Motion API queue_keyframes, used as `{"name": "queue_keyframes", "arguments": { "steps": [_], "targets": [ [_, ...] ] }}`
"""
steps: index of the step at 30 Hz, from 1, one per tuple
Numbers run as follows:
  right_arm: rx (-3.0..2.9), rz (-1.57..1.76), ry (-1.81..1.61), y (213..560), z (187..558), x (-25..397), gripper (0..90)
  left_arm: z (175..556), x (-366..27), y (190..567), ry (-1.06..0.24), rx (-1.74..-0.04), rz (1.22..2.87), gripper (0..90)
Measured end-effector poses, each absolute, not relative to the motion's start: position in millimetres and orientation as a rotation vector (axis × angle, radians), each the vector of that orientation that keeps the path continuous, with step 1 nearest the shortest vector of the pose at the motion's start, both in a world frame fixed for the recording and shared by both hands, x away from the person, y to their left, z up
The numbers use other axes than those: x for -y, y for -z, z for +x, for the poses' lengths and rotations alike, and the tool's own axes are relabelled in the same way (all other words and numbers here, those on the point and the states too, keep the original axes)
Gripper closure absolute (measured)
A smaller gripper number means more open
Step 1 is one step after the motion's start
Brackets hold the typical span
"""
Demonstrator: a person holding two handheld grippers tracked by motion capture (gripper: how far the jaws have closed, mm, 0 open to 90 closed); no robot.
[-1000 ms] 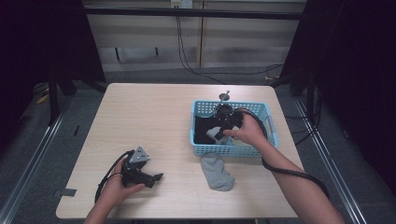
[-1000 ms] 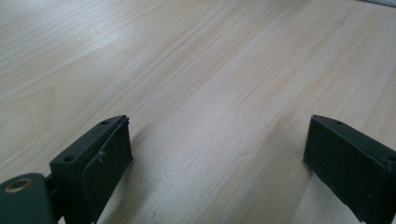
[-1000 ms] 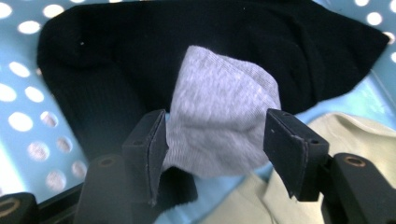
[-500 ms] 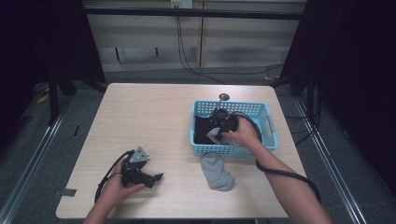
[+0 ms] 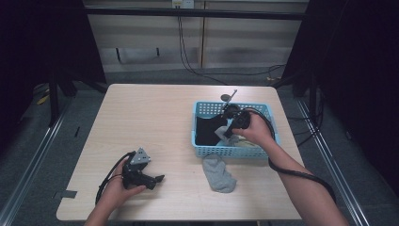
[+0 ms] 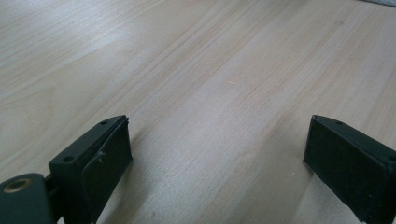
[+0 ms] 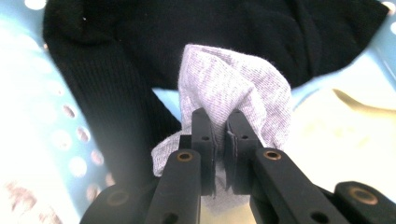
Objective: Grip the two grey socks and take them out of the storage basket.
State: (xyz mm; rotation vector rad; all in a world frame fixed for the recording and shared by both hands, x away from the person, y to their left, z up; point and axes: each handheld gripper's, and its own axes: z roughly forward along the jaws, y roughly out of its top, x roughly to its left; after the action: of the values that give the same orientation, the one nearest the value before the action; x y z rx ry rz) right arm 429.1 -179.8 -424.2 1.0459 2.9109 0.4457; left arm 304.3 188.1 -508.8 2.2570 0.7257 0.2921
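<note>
Right gripper lower; grey sock between jaws

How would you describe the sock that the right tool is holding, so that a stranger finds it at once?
Look at the blue basket on the right half of the wooden table. Inside it, above black cloth, the right tool is shut on a light grey sock. Unlike the other grey sock, which lies flat on the table before the basket, this one is pinched and bunched.
</note>
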Motion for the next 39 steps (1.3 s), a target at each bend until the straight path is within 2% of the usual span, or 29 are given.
{"name": "queue_keyframes", "arguments": {
  "steps": [13, 39],
  "targets": [
    [-2.898, 1.063, -0.477, 395, 424, 202, 83.9, 304, -188, 509, -0.293, -0.732, 2.246, 6.8],
    [-2.903, 0.976, -0.513, 352, 404, 211, 83.9, 304, -188, 509, -0.292, -0.732, 2.245, 6.8]
  ]
}}
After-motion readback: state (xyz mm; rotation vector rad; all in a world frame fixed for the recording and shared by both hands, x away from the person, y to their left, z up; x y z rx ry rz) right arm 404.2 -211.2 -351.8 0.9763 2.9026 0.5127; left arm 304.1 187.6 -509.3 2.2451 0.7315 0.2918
